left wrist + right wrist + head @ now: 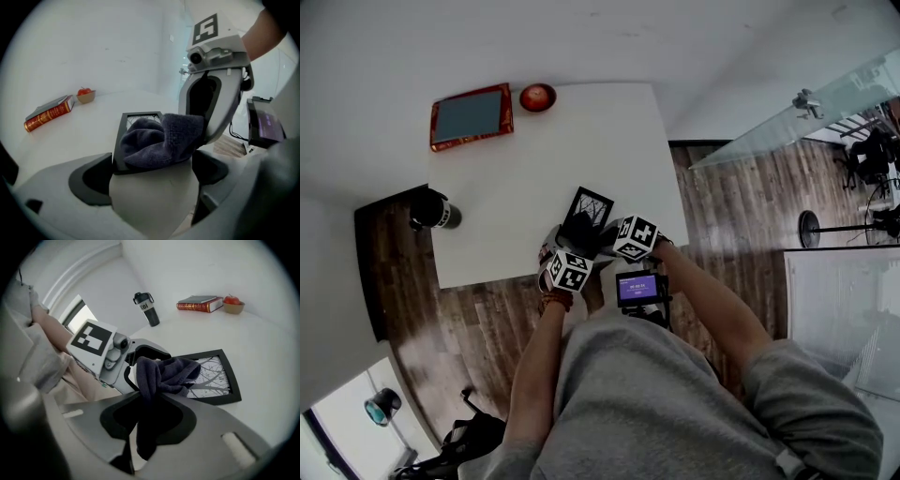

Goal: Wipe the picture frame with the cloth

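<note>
A dark flask (437,212) stands at the 9 o'clock edge of the tabletop (516,187). A red book (471,117) lies at 10 o'clock and a small bowl (537,97) holding a red fruit sits near 12. All three are well apart from the work and need no care. The work is at about 5 o'clock, near the front edge, where the picture frame (220,380) lies flat. The left gripper (152,164) has its jaws spread wide, one at each side of the frame's near end. The left pad touches the frame's corner, so it seems to pinch the frame across its width. The far side of that hold is covered by the cloth (159,140), so firmness there is a judgement. This brace should be steady and low, since the frame sits close to the edge and a sideways push could slide it off. At the right, the right gripper (147,399) has its jaws pressed together on the dark cloth. A tail of cloth hangs beneath and a bunch rests on the frame's end nearest the left gripper. To wipe well, press the bunch lightly and draw it away from the left gripper toward the uncovered glass at the other end. Let only fabric, not the jaws, meet the glass, and overlap the passes to cover the black border too.
</note>
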Demonstrator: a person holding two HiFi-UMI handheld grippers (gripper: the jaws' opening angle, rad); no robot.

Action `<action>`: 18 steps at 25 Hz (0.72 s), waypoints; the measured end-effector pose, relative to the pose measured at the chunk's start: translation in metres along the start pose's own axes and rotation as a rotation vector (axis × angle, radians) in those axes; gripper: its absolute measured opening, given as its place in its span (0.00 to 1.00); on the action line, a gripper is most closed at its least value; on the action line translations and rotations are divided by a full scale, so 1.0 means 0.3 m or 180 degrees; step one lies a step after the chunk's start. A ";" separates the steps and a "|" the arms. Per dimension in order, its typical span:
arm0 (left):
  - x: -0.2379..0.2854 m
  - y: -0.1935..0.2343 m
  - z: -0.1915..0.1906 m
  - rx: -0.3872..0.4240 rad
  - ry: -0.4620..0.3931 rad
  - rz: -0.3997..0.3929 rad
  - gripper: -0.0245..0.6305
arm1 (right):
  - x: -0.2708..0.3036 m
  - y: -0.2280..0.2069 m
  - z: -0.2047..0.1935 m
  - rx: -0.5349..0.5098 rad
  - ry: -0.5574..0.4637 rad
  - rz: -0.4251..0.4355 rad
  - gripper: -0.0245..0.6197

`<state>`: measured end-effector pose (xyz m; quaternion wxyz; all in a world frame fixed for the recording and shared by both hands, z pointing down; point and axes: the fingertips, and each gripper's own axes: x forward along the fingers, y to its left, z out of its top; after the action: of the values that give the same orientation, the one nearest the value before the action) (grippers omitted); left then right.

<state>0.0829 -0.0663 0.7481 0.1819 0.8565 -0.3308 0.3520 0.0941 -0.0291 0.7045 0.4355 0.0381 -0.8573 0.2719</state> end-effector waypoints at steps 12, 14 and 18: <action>-0.340 0.098 0.315 -0.0035 -0.1123 -0.0065 0.70 | -0.513 0.058 0.390 -0.0384 -0.1810 -0.0627 0.18; -0.434 0.143 0.429 -0.0019 -0.1412 0.0104 0.67 | -0.621 0.067 0.445 -0.0253 -0.2286 -0.0895 0.18; -0.633 0.175 0.671 0.0109 -0.2017 0.0289 0.59 | -0.813 0.080 0.509 0.0030 -0.2988 -0.1489 0.18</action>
<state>0.0423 -0.1302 0.4768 0.0395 0.9108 -0.4029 0.0810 0.1266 -0.1268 0.4348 0.0533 0.3482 -0.9275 0.1249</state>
